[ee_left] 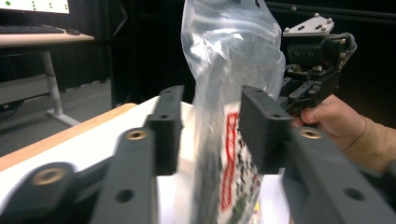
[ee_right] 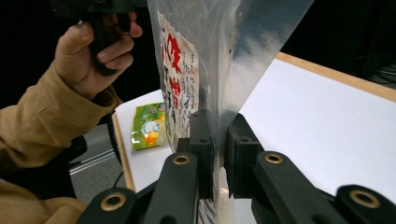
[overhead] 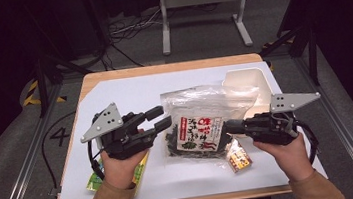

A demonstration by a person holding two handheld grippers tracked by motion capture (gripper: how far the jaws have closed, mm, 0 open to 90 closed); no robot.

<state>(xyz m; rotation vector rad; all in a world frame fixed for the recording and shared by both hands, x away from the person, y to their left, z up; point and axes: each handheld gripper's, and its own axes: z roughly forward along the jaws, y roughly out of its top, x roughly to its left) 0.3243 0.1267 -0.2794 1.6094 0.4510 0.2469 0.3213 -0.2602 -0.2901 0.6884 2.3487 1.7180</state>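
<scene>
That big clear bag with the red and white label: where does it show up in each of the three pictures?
High view: the clear bag sits mid-table, pinched at its right edge by the right gripper.
Left gripper view: the bag rises in the centre, between that gripper's open jaws.
Right gripper view: the bag stands at top centre, its lower edge clamped by the jaws.
Shared landmark: the red-lettered label.

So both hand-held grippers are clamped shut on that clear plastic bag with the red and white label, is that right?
Not quite. Only the right hand-held gripper is shut on the clear plastic bag with the red and white label; the right gripper view shows its jaws pinching the film. The left hand-held gripper is open: in the left gripper view its jaws stand wide apart on either side of the bag.
</scene>
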